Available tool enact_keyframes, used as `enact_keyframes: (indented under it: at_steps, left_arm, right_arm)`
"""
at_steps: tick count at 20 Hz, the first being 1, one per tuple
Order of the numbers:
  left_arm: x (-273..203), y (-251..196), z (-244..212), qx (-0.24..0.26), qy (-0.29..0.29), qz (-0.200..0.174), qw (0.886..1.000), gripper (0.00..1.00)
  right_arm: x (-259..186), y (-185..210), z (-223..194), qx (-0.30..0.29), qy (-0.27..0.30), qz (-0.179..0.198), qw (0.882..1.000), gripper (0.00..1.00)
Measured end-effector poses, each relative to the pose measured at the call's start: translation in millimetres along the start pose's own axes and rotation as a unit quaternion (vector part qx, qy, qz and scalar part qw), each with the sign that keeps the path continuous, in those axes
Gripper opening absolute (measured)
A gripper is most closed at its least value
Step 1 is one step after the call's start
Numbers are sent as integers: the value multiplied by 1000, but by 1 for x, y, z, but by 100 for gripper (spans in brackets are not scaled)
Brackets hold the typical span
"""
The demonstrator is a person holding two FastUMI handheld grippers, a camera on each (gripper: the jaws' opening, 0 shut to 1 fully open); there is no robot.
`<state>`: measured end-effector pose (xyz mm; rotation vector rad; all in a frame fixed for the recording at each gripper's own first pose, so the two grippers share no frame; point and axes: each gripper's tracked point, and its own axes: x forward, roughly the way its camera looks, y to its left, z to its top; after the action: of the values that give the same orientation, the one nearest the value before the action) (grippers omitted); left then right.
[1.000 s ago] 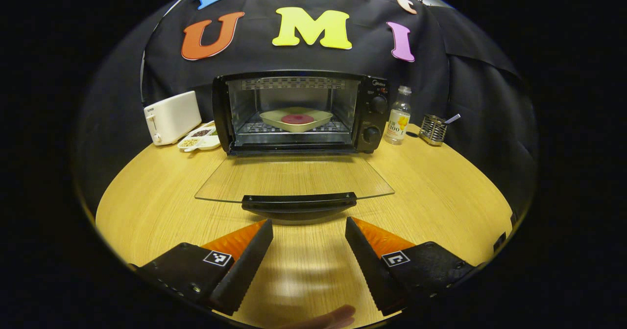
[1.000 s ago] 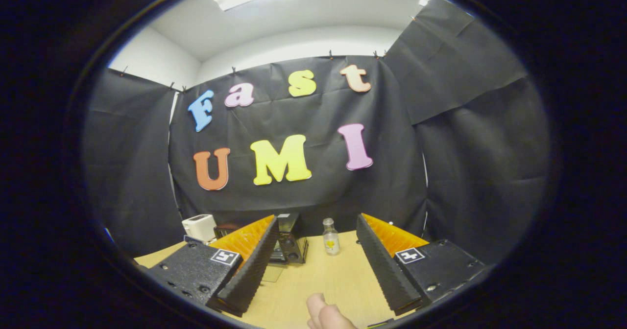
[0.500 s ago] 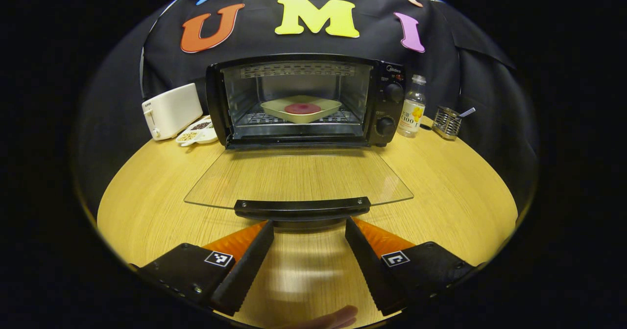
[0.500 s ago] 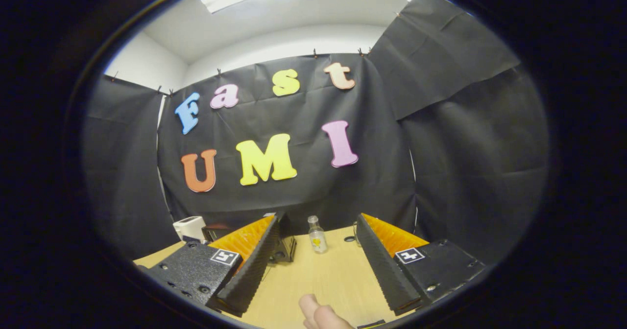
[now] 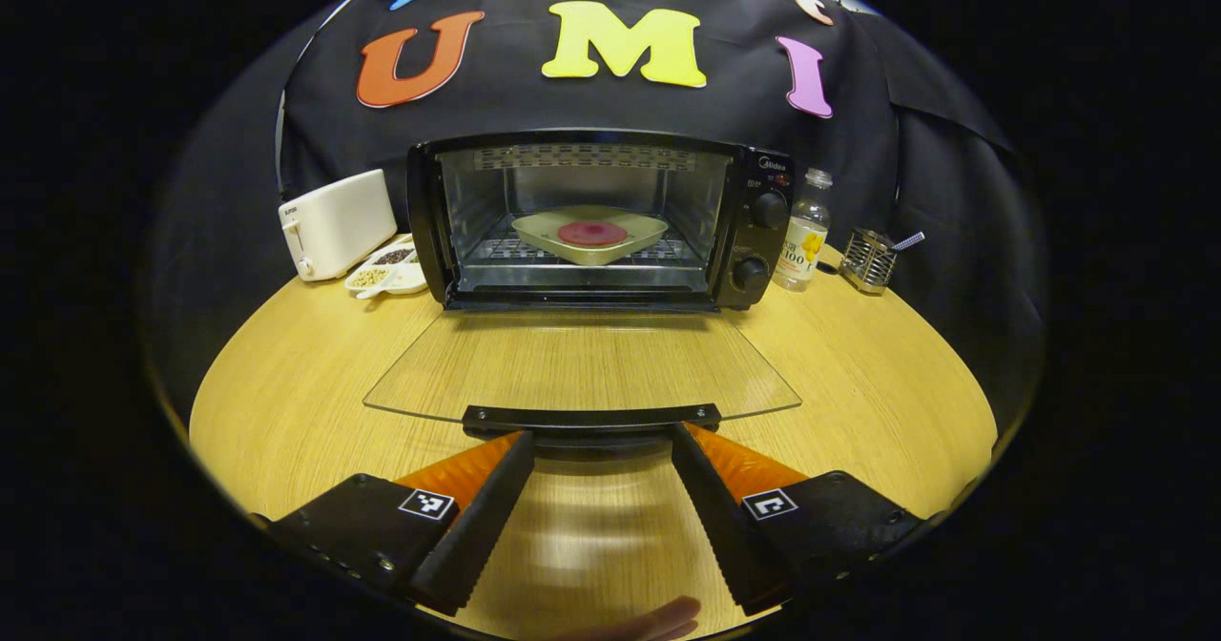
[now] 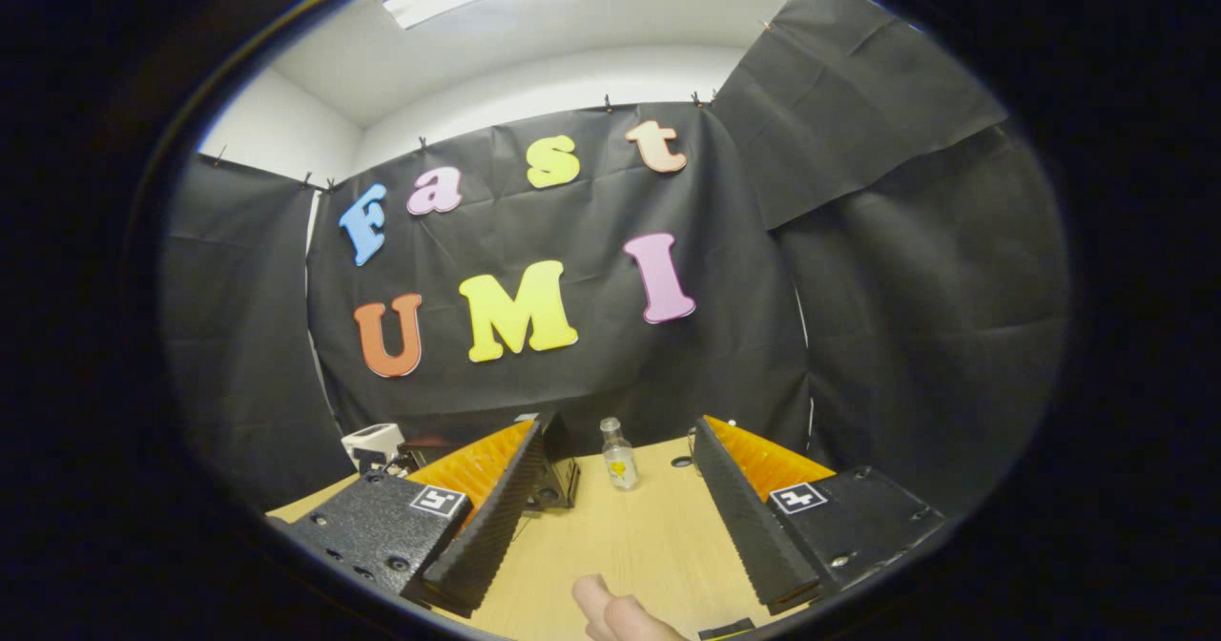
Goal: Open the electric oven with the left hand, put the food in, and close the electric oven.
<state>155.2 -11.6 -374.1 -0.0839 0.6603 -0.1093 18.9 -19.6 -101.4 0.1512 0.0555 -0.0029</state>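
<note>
The black electric oven stands at the back of the wooden table, its glass door folded flat down toward me. Inside, on the rack, rests a cream dish with a round red piece of food. My left gripper is open, its fingertips at the two ends of the door's black handle, just below it. My right gripper is open and empty, raised and tilted up toward the wall; the oven's right corner peeks out behind its left finger.
A white toaster and a divided snack dish stand left of the oven. On its right are a clear bottle and a wire holder. The same bottle stands between my right fingers. A fingertip shows low.
My left gripper has closed in on the open door until its tips reach the handle. The right gripper has drifted slightly, staying open and empty.
</note>
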Motion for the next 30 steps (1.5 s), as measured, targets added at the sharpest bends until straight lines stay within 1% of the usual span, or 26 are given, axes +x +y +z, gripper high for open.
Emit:
enact_keyframes:
  at_steps: [4,6,7,9,10,15,16,18,19,21,22,24,25,27,28,30]
  left_arm:
    - [-6,1,23,20,-38,7,999,94]
    - [-9,3,39,36,-61,14,997,94]
    - [-9,6,48,46,-73,23,996,93]
    - [-10,7,55,57,-77,31,995,95]
    - [-10,6,60,58,-81,32,994,98]
    - [-5,12,81,56,-97,34,993,98]
    - [1,16,81,57,-92,39,993,98]
    - [16,19,79,53,-74,40,995,98]
    - [21,24,86,58,-82,45,994,98]
    - [28,27,107,65,-108,48,991,96]
    - [29,24,111,55,-106,45,992,96]
    - [28,20,131,35,-120,40,991,97]
    - [21,20,140,32,-129,41,990,97]
    - [2,14,167,41,-172,37,984,97]
    - [-8,8,173,47,-189,34,980,96]
    - [-33,6,183,51,-206,37,977,96]
  right_arm:
    - [1,-1,-2,4,5,-3,1000,95]
    - [-1,4,-5,9,12,5,1000,96]
    - [0,4,-7,10,14,8,1000,96]
    - [0,2,-7,11,16,6,1000,96]
    - [1,1,-7,12,17,6,1000,96]
    - [-3,-4,-2,16,26,-3,1000,95]
    - [-3,-5,-3,18,26,-4,999,100]
    - [-4,-4,1,24,25,-3,999,100]
    - [-4,-4,-1,26,26,-4,999,96]
    - [-1,-8,-2,27,28,-7,999,95]
    - [0,-9,-4,29,31,-9,999,95]
    - [1,-7,-10,32,43,-9,999,96]
    - [0,-7,-11,35,47,-8,998,95]
    - [-1,-7,-12,40,55,-6,998,96]
    - [-1,-7,-12,40,57,-6,998,95]
    - [-3,-7,-11,39,60,-8,997,95]
